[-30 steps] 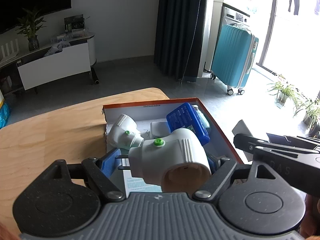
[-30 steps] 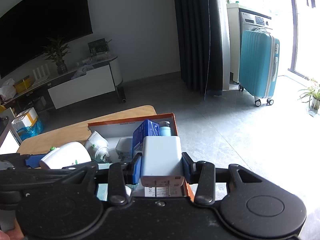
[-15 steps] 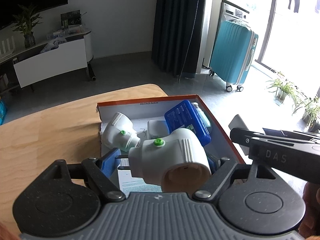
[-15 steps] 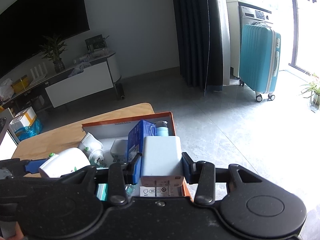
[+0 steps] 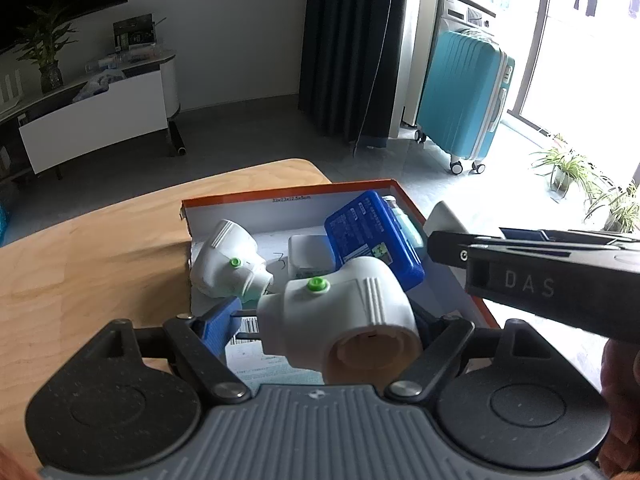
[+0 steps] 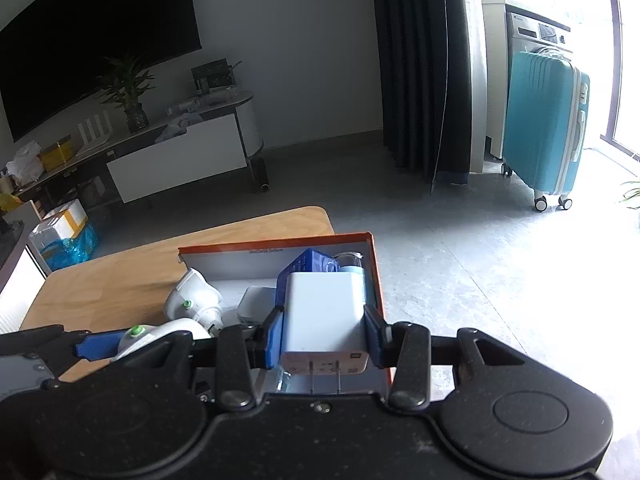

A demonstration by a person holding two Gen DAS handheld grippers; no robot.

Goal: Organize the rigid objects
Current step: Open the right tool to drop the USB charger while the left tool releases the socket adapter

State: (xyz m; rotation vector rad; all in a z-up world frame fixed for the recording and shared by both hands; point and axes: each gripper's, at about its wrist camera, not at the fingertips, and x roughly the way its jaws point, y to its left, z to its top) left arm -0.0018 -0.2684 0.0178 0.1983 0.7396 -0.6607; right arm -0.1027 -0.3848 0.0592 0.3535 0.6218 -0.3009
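Left wrist view: I am holding a white plug-in fitting [image 5: 340, 316] clamped in the left gripper [image 5: 332, 320], its jaws narrowed on the body, above the near end of the orange-rimmed box [image 5: 280, 192] on the wooden table [image 5: 100, 248]. I am gripping a white charger block [image 6: 326, 316] by its flat sides in the right gripper [image 6: 326, 332], prongs toward the camera, over the same box. A matching fitting [image 5: 228, 264] and a blue case [image 5: 372, 236] are lying inside; both loads, I judge, are heading for the free spaces.

White plug adapter [image 5: 340, 316] and square charger [image 6: 325, 316], seemingly above orange-rimmed box [image 5: 288, 189]
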